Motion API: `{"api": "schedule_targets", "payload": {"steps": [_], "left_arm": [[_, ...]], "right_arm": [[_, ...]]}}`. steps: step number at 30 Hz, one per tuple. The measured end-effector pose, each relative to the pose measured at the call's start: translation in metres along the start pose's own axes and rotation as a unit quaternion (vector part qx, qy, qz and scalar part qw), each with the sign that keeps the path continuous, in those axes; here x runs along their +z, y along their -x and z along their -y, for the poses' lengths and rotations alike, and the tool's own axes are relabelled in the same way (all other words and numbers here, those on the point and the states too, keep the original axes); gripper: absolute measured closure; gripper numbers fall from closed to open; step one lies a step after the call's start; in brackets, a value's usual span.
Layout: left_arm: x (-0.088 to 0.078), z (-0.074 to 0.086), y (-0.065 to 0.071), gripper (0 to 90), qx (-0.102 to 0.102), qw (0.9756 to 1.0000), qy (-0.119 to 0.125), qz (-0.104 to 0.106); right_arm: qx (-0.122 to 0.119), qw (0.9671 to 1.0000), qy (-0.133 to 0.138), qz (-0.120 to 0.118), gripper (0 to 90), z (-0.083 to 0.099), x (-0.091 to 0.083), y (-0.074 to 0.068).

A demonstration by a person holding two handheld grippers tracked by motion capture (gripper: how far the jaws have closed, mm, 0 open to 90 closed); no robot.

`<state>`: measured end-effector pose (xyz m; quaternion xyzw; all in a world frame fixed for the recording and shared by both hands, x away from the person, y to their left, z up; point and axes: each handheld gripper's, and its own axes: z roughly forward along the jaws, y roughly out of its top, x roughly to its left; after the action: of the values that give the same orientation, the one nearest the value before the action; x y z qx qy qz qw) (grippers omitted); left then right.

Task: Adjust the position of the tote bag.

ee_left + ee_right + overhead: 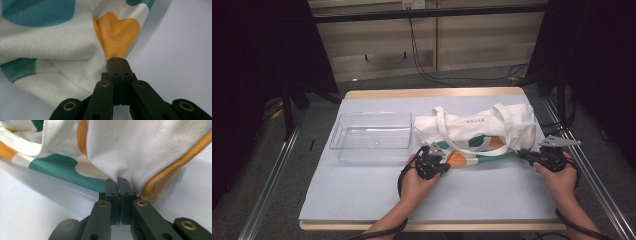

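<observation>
A white cloth tote bag (477, 131) with teal and orange patches and two long handles lies on the pale table cover, right of centre. My left gripper (443, 159) is shut on the bag's near left edge; in the left gripper view its jaws pinch the orange cloth (113, 35) at their tips (118, 60). My right gripper (521, 154) is shut on the bag's near right corner. In the right gripper view white cloth (150, 152) with an orange trim is caught between the closed jaws (117, 180).
A clear plastic tray (373, 131) stands empty left of the bag, its near wall close to my left hand. The table cover (362, 195) runs bare toward the front edge. Dark stands and cables sit beyond the table's far edge.
</observation>
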<state>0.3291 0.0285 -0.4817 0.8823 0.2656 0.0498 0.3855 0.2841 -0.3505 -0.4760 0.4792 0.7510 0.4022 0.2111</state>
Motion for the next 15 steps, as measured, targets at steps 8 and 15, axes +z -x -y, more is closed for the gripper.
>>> {"api": "schedule_targets", "payload": {"steps": [8, 15], "left_arm": [[0.001, 0.000, -0.009, 90.0, -0.017, 0.9997, 0.014, -0.007], [-0.002, -0.001, -0.013, 90.0, -0.031, 0.9994, 0.015, -0.006]], "right_arm": [[-0.002, 1.0000, 0.000, -0.009, 88.1, 0.002, -0.003, -0.005], [-0.004, 0.9999, -0.001, -0.013, 88.0, 0.003, -0.005, -0.008]]}}
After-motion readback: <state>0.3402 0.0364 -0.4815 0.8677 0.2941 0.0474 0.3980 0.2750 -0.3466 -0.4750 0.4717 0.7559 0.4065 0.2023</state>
